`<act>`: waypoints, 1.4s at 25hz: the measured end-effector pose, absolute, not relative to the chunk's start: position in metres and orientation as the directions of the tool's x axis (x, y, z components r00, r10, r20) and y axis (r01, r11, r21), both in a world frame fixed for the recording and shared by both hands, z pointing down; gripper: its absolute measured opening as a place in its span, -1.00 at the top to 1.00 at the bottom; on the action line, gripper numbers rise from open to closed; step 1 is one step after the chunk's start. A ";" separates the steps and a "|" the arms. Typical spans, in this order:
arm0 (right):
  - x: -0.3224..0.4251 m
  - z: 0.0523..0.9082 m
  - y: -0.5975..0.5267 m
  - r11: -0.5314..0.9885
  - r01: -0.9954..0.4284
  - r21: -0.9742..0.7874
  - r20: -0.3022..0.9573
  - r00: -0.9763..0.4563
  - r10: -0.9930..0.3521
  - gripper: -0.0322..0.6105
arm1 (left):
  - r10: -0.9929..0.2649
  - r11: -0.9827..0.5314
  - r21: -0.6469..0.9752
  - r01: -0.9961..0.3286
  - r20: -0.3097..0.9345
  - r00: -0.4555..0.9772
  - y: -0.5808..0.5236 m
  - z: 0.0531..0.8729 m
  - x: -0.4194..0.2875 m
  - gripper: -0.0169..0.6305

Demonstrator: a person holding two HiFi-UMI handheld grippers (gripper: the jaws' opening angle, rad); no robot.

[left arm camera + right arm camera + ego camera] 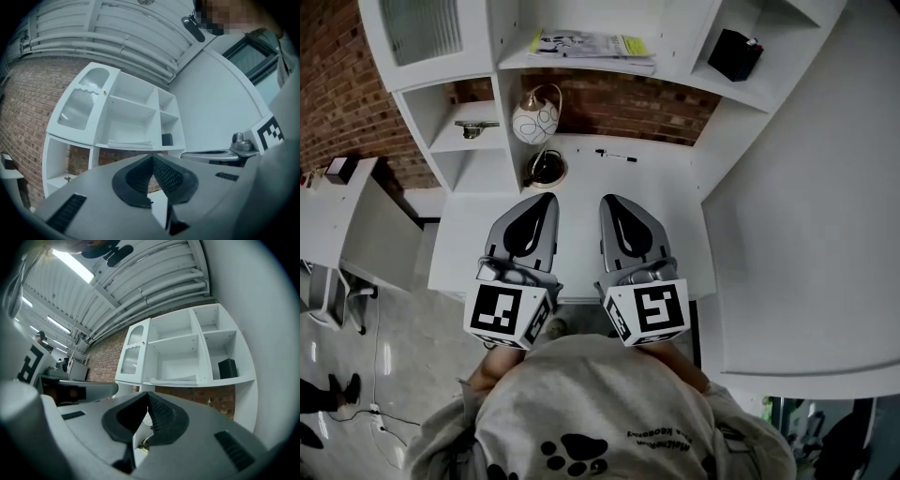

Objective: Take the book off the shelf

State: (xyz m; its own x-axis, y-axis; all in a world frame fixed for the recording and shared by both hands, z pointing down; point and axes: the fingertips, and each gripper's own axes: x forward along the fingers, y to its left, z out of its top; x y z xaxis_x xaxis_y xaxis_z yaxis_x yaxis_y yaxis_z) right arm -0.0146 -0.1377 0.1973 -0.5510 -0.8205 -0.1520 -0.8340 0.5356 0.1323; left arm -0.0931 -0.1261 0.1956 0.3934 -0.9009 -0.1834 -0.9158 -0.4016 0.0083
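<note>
White shelf (514,56) — book (591,45) lies flat, lengthwise along it.

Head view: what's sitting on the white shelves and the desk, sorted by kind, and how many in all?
book pile: 1
black box: 1
round patterned ornament: 1
pen: 1
round dish: 1
small metal object: 1
Total: 6

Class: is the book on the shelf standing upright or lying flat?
Lying flat: the book shows its cover from above on the shelf board, and only a thin level edge in the right gripper view.
</note>
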 end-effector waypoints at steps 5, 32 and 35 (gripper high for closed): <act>-0.026 0.199 -0.178 0.505 -0.851 0.143 -0.151 -0.523 -0.839 0.84 | -0.884 -0.437 0.004 -0.900 -0.187 0.428 -0.169 0.197 -0.103 0.92; -0.032 0.195 -0.291 0.458 -0.866 0.201 -0.140 -0.488 -0.861 0.84 | -0.846 -0.501 -0.067 -0.863 -0.170 0.505 -0.282 0.193 -0.102 0.92; -0.033 0.189 -0.300 0.469 -0.859 0.205 -0.154 -0.502 -0.851 0.84 | -0.852 -0.489 -0.076 -0.869 -0.171 0.495 -0.289 0.188 -0.102 0.92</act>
